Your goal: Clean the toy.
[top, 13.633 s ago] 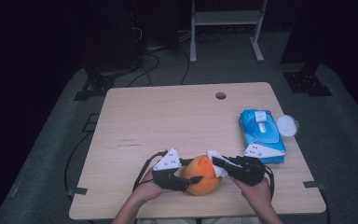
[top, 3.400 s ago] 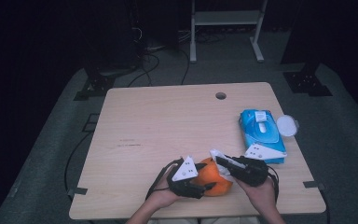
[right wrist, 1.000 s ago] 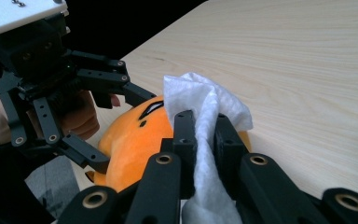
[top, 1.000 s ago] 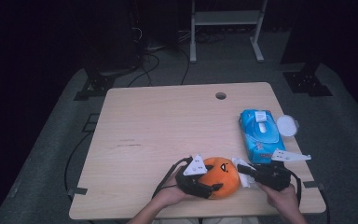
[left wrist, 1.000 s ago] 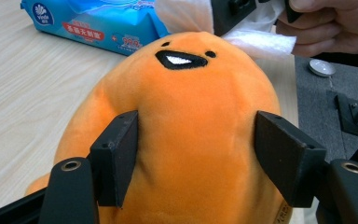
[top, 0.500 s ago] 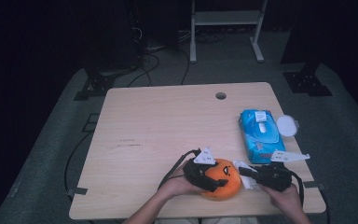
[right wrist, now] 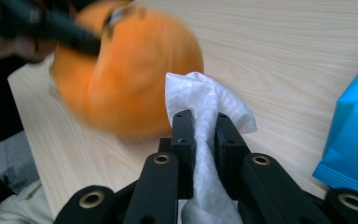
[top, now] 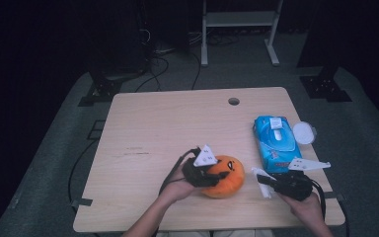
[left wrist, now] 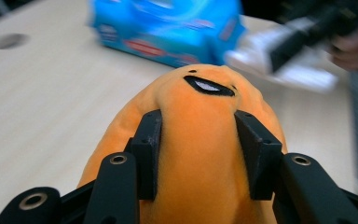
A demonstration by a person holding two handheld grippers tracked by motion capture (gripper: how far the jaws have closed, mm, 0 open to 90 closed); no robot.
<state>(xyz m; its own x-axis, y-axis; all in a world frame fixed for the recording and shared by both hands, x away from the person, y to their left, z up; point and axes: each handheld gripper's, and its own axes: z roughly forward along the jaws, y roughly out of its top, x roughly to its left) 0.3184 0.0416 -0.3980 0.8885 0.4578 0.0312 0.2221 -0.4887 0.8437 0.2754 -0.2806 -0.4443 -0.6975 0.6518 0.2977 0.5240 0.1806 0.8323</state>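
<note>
An orange plush toy (top: 224, 177) with a black mouth sits near the table's front edge. My left gripper (top: 208, 174) has just been closing and is now shut on it, its pads (left wrist: 149, 149) pressing into the toy (left wrist: 200, 154) from both sides. To the right, my right gripper (top: 267, 180) is shut on a crumpled white wipe (top: 262, 179). In the right gripper view the wipe (right wrist: 209, 107) stands up between the jaws, just short of the blurred orange toy (right wrist: 126, 79).
A blue pack of wipes (top: 275, 143) lies at the table's right side, with a round white lid (top: 304, 132) beside it. A cable hole (top: 233, 101) sits at the table's far edge. Black cables trail from both grippers.
My left gripper has moved left and lifted slightly with the orange toy, closing tighter on it. The toy has turned a little. The right gripper has stayed in place with the wipe.
</note>
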